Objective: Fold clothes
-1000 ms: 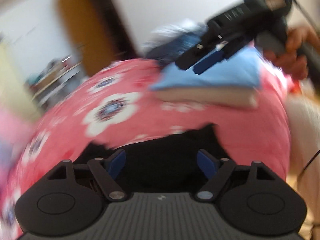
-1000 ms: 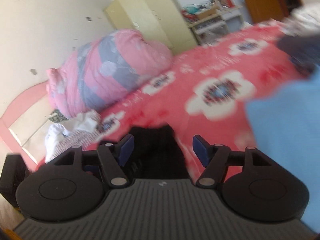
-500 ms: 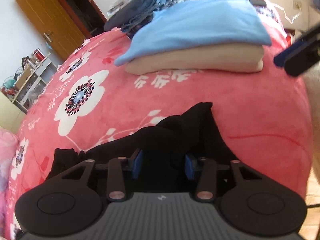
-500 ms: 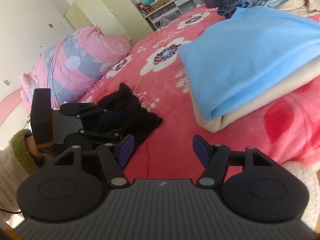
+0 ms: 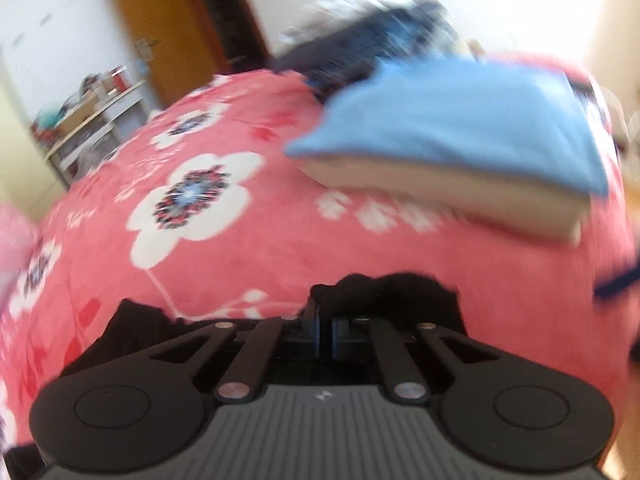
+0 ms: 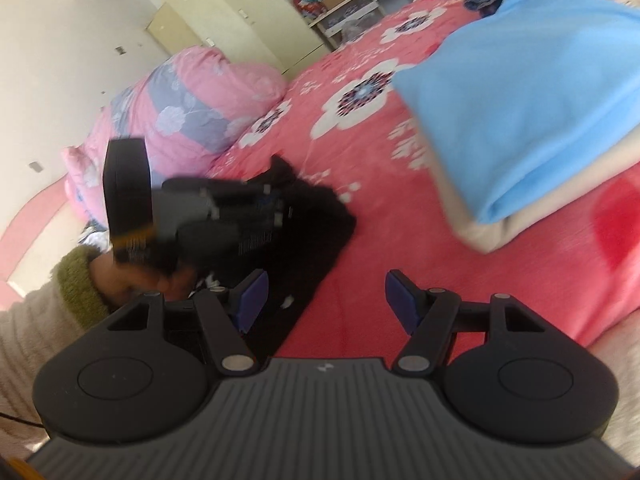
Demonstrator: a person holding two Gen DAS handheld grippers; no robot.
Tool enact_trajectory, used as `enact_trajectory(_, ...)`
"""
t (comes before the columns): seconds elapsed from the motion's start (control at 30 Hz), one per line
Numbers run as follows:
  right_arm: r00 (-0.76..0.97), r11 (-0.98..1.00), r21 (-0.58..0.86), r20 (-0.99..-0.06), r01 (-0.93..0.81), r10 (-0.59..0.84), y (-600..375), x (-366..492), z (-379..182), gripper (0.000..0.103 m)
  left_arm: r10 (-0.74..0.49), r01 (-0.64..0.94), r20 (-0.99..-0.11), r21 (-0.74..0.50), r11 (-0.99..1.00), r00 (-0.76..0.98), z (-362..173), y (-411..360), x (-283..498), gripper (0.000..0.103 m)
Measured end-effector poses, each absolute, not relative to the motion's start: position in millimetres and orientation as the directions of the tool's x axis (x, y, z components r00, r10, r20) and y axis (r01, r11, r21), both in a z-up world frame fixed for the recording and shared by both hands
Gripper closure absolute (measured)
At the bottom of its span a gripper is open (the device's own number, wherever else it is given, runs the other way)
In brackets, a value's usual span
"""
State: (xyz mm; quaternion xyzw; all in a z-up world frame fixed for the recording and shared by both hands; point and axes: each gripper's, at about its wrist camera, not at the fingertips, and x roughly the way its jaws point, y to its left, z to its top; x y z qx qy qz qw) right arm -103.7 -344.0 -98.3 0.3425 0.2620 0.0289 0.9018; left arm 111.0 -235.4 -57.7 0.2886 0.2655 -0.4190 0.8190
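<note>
Left hand-held gripper (image 5: 325, 330) has its jaws drawn almost together on a bunched fold of a black garment (image 5: 384, 292) that lies crumpled on a bed spread with a pink floral blanket (image 5: 248, 248); the view is blurred, but dark cloth sits right at the pads. Right hand-held gripper (image 6: 326, 304) hangs with its jaws parted and nothing between them, just above the blanket at the near edge of the same black garment. From the right wrist camera, a person's hand (image 6: 132, 280) in a cream sleeve with a green cuff grips the left tool over the dark cloth. Farther along the bed a folded light blue garment (image 6: 528, 92) rests on top of a folded beige one (image 6: 512, 228), well apart from the black piece. Behind that stack lies a loose heap of dark blue clothes (image 5: 380, 40). A rolled pink quilt (image 6: 192, 108) sits at the bed's far end.
</note>
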Motion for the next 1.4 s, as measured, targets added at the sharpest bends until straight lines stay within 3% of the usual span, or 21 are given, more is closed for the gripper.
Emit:
enact_trajectory(0.27, 0.828, 0.699, 0.711, -0.438, 0.081, 0.35, -315.9, -71.2, -117.0, 0.038, -0.595, 0.718, -0.527, 0.04, 0.695, 0.606, 7.3, -176.0, 133.8, 0.098)
enact_trajectory(0.47, 0.86, 0.652, 0.757, -0.359, 0.041, 0.362, -295.8, -31.3, -110.3, 0.038, -0.615, 0.686, -0.42, 0.024, 0.727, 0.667, 41.7, -141.2, 121.8, 0.098)
enact_trajectory(0.73, 0.794, 0.795, 0.602, -0.519, 0.076, 0.316, -249.0, 2.0, -112.2, 0.044, -0.606, 0.623, -0.234, -0.001, 0.782, 0.76, 78.5, -88.3, 100.6, 0.098)
enact_trajectory(0.83, 0.788, 0.841, 0.537, -0.545, 0.067, 0.285, -234.5, -1.2, -105.3, 0.051, -0.605, 0.608, -0.168, -0.036, 0.793, 0.778, 96.7, -63.1, 91.6, 0.098)
enact_trajectory(0.93, 0.785, 0.834, 0.55, -0.535, 0.043, 0.313, -226.0, 2.2, -100.1, 0.068, -0.593, 0.59, -0.117, -0.062, 0.805, 0.797, 111.1, -42.3, 79.5, 0.098)
enact_trajectory(1.07, 0.766, 0.845, 0.534, -0.536, -0.018, 0.356, -205.3, 15.9, -95.7, 0.075, -0.556, 0.552, -0.046, -0.075, 0.83, 0.83, 126.9, -13.6, 57.8, 0.098)
enact_trajectory(1.17, 0.772, 0.892, 0.451, -0.555, -0.033, 0.31, -187.8, 20.4, -89.6, 0.085, -0.511, 0.509, -0.015, -0.073, 0.858, 0.859, 134.7, 6.6, 44.4, 0.098)
enact_trajectory(1.23, 0.82, 0.952, 0.304, -0.542, -0.015, 0.186, -182.5, 16.5, -73.6, 0.089, -0.476, 0.475, 0.003, -0.076, 0.877, 0.879, 139.4, 21.4, 37.0, 0.098)
enact_trajectory(1.4, 0.932, 0.995, 0.04, -0.355, 0.088, -0.068, -205.6, 7.3, 5.1, 0.092, -0.399, 0.403, 0.057, -0.116, 0.908, 0.915, 157.5, 62.0, 18.4, 0.098)
